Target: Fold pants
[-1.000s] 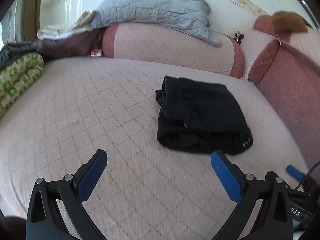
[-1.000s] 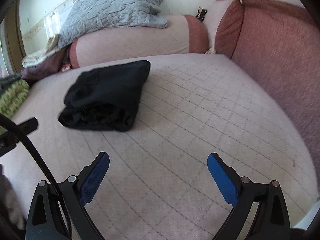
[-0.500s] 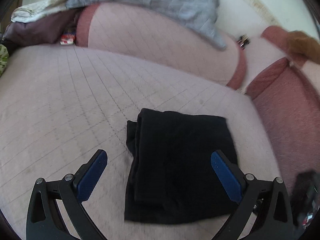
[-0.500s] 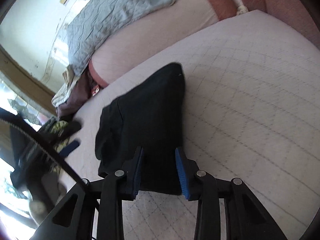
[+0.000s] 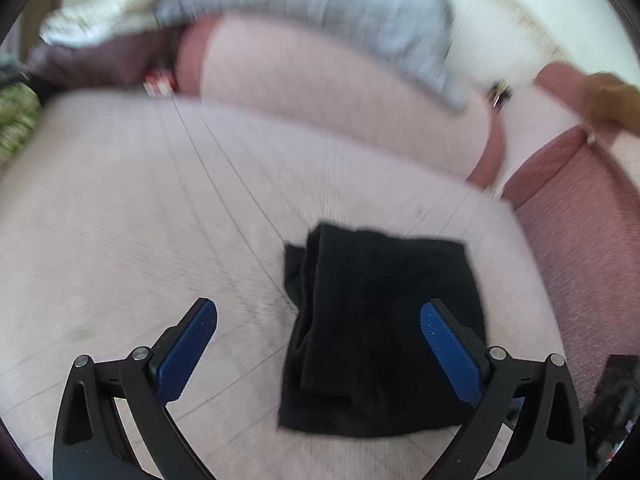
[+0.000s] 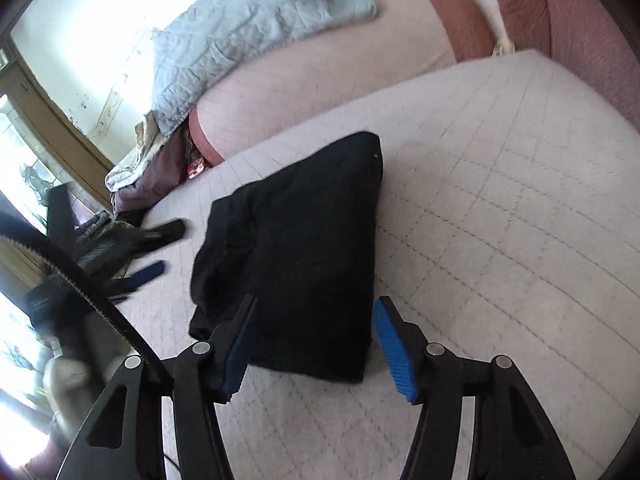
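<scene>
— Pale pink quilted mattress cover (image 6: 500, 208) with a stitched diamond grid fills most of both views. What lies on it?

— One pair of black fabric pants (image 5: 380, 320), folded into a thick, roughly rectangular bundle. It lies flat on the mattress, toward the side with the dark pink padded wall (image 5: 592, 232). In the right wrist view the layered edges bunch up along the bundle's left side, while the right side is a smooth fold.

— And the grippers?

— Two. The left gripper (image 5: 318, 346), black-framed with blue pads, hangs with its jaws spread wide, pressing nothing; the bundle's near end shows between them and the right pad overlaps the cloth in the picture. The right gripper (image 6: 312, 344) has the same build. Its jaws are opening, with the near end of the pants between them; the blue pads (image 6: 394, 354) stand at either side of the cloth and I see no pinch.

— Anything behind?

— One long pink bolster with dark pink ends (image 6: 328, 76) along the far edge, one grey-blue quilted blanket (image 6: 248, 28) draped over it, and a heap of crumpled white and purplish bedding (image 6: 140, 168) beside that. A green patterned cloth (image 5: 16, 120) shows at the left edge of the left wrist view, which is blurred. No containers are visible.
</scene>
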A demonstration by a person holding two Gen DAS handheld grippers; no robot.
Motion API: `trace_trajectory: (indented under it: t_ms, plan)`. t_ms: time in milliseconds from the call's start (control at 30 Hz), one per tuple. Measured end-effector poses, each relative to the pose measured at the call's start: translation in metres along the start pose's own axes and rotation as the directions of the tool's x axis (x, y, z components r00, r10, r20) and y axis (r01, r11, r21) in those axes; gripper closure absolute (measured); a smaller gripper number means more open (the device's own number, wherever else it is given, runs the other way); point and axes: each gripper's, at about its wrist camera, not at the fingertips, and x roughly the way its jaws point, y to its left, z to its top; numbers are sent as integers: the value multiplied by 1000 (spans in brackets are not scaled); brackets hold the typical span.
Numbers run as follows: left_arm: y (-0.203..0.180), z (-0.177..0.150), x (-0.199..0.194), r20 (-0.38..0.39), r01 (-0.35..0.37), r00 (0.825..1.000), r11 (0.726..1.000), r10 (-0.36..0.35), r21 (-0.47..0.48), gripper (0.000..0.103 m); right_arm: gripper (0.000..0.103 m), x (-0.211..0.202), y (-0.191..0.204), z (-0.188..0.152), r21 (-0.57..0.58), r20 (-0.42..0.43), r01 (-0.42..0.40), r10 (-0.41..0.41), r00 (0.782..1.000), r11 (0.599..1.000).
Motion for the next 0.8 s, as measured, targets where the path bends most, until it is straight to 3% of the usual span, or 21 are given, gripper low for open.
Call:
trace_trajectory:
  t_ms: [100, 200, 267, 300, 367, 467, 533, 800]
  plan:
    - [-7, -18, -63, 190, -86, 979, 996, 78, 35, 1, 39, -17, 3, -14, 37, 30, 8, -9, 1000, 999]
    - [-17, -43, -119, 375, -177, 916, 983, 146, 51, 0, 39, -38, 15, -23, 17, 70, 34, -35, 997, 999]
    - [-20, -55, -134, 413, -211, 893, 977, 180, 31, 0, 31, -59, 28, -33, -30, 126, 65, -61, 990, 997]
    - [-19, -58, -136, 418, -212, 890, 977, 183, 23, 0, 27, -65, 33, -37, -47, 150, 83, -76, 986, 995]
    - [-20, -66, -135, 393, -185, 907, 982, 155, 39, 0, 20, -74, 41, -48, -74, 189, 124, -108, 976, 989]
    - [-16, -73, -116, 292, -166, 947, 983, 136, 81, 0, 20, -71, 47, -63, -109, 177, 166, -145, 973, 980]
    - [-12, -79, -101, 234, -168, 961, 982, 144, 84, 0, 20, -68, 46, -70, -124, 165, 195, -173, 971, 973]
    - [-9, -99, -64, 116, -195, 976, 976, 184, 93, 0, 19, -46, 34, -76, -117, 121, 219, -205, 971, 969]
